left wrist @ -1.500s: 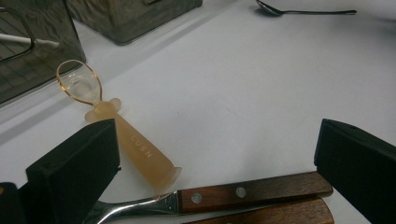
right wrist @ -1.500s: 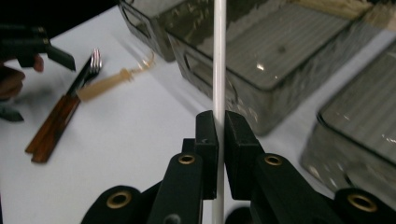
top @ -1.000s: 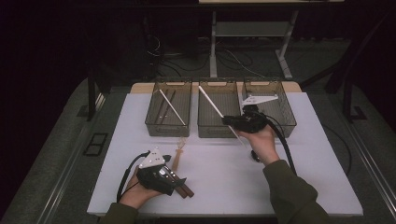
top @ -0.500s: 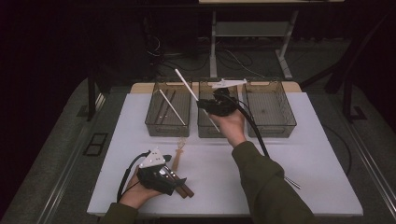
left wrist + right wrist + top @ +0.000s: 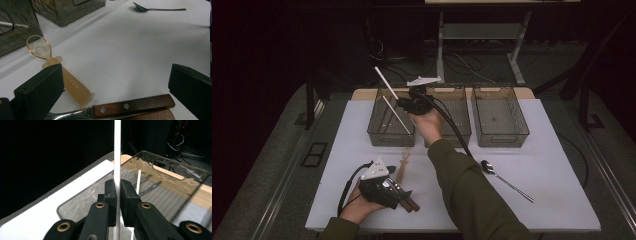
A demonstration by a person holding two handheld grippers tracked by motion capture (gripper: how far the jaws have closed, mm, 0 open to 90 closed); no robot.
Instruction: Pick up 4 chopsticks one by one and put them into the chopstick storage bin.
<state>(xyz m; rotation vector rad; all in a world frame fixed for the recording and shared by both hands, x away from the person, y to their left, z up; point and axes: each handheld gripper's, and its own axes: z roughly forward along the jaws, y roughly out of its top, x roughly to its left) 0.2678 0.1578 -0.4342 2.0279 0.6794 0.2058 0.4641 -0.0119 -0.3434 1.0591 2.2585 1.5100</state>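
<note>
Where the white sheet covers it, we list what we see from largest to smallest.

Table: the table (image 5: 552, 200) carries everything; three bins stand in a row along its far edge.
Left bin: the left bin (image 5: 379, 135) stands near the far left corner, and a second white stick (image 5: 138, 181) lies in it with some thin dark rods.
Middle bin: the middle bin (image 5: 460, 115) is partly behind the raised hand.
Right bin: the right bin (image 5: 500, 117) stands toward the far right.
Right gripper: we see the right gripper (image 5: 408, 103) held over the left bin, its jaws clenched on the white stick.
Left gripper: the left gripper (image 5: 398, 192) rests near the near left corner, jaws released and wide apart, nothing between the pads.
White stick: the white stick (image 5: 393, 97) is in the air above the left bin, tilted, passing between the right jaws.
Metal spoon: the metal spoon (image 5: 507, 181) lies toward the near right.
Wooden-handled cutlery: the wooden handles (image 5: 132, 107) lie just before the left jaws.
Amber spoon: the small amber spoon (image 5: 62, 77) lies beside them.
</note>
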